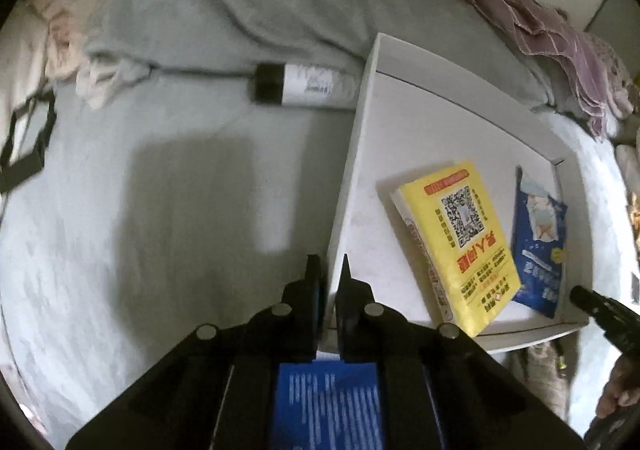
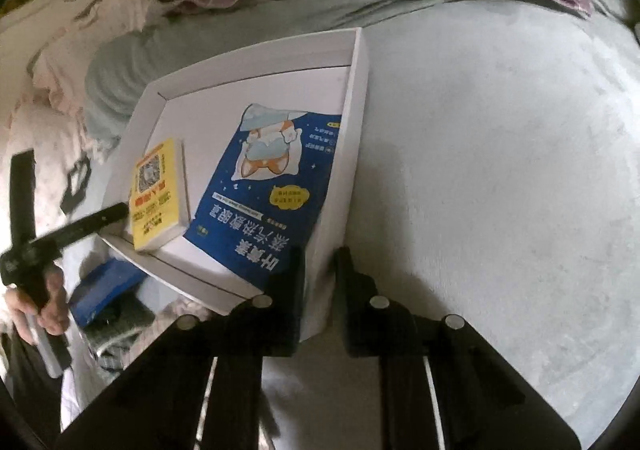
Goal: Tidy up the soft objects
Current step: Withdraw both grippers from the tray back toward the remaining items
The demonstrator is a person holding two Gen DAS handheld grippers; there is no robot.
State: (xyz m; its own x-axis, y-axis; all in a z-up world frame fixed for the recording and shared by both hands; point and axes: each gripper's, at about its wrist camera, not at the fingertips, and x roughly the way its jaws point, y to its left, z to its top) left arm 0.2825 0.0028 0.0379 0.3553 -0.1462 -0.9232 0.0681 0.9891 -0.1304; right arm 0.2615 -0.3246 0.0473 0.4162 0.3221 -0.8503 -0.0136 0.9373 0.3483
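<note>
White shallow cardboard tray (image 1: 362, 154) sits on bed w/ pale grey-green sheet (image 1: 160, 190), rumpled grey-green blanket (image 1: 240, 2) behind it.

Inside tray: yellow paperback book w/ QR code on cover (image 1: 460, 242) lying flat; just beside it a blue soft pouch w/ cartoon dog print (image 2: 276, 186), also flat, nearer tray's R wall in R wrist view.

L gripper (image 1: 332, 270): fingers pressed nearly together, pinching tray's side wall at near corner, one finger outside, one inside.

R gripper (image 2: 318, 270): fingers astride tray's opposite near corner, wall edge between them; gap narrow. Cannot tell for certain that pads press on the cardboard, looks like a grip.

Mauve quilted cloth (image 1: 540, 22) heaped at far edge of bed. Black-and-white cylinder (image 1: 296, 84) lies on sheet near blanket's fold, apart from tray. Person's hand (image 2: 40, 302) on L gripper handle, seen in R wrist view, blurred.
</note>
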